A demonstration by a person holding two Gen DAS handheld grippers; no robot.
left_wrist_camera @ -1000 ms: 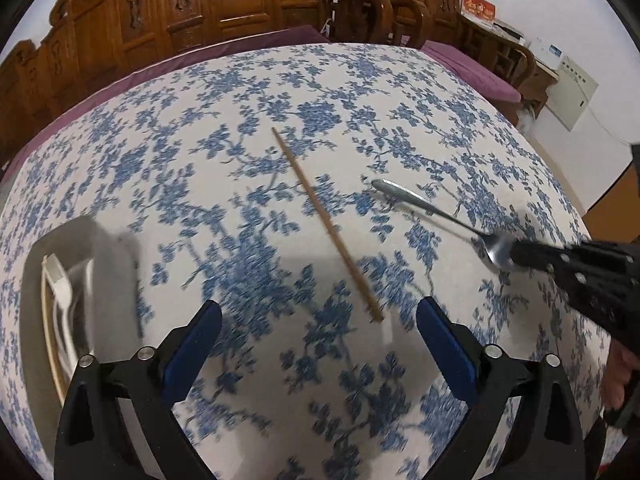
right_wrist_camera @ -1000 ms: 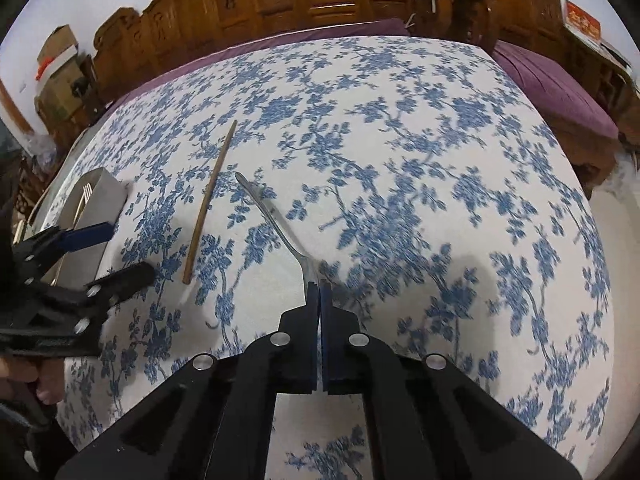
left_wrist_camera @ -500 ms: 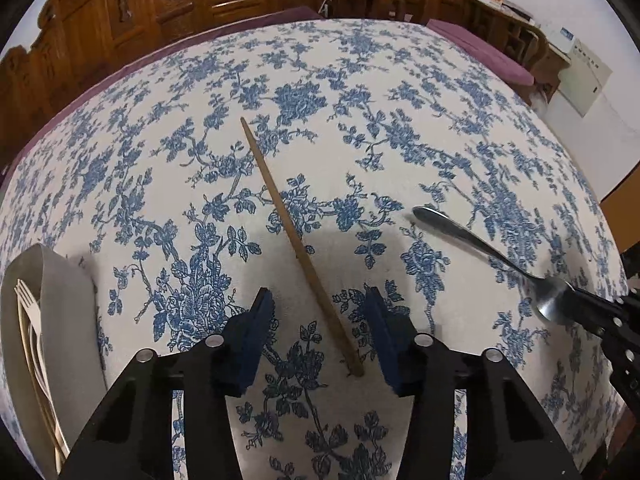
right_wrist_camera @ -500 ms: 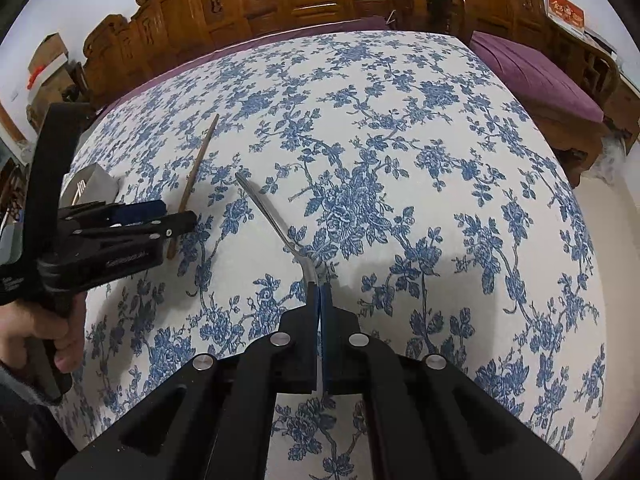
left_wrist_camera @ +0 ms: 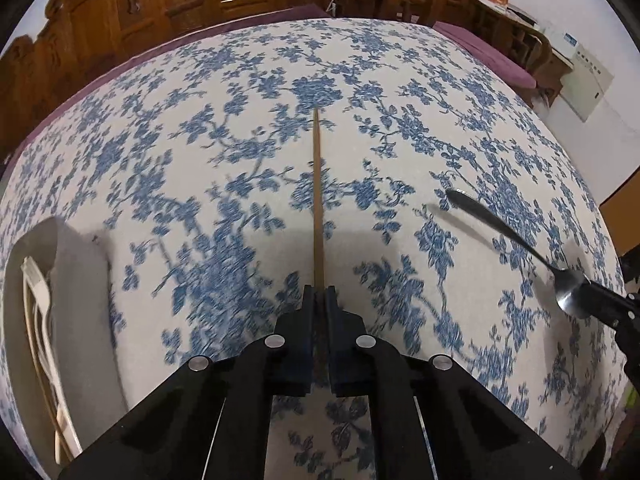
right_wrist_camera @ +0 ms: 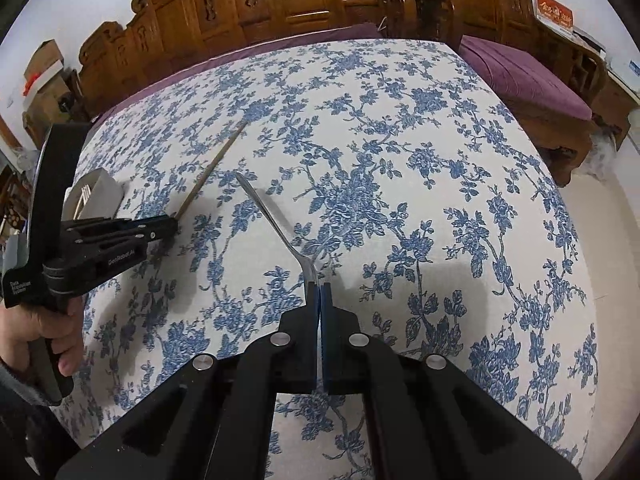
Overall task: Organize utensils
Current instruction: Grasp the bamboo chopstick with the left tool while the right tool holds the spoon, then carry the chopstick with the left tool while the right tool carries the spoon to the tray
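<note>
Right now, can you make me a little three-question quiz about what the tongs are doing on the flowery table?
1. True or false: the left tongs are shut on the wooden chopstick.
2. What do the right tongs grip: A fork, B knife, C cup?
3. Fill in: the grey utensil holder sits to the chopstick's ____ in the left wrist view.

Key: 1 true; 2 A; 3 left.
</note>
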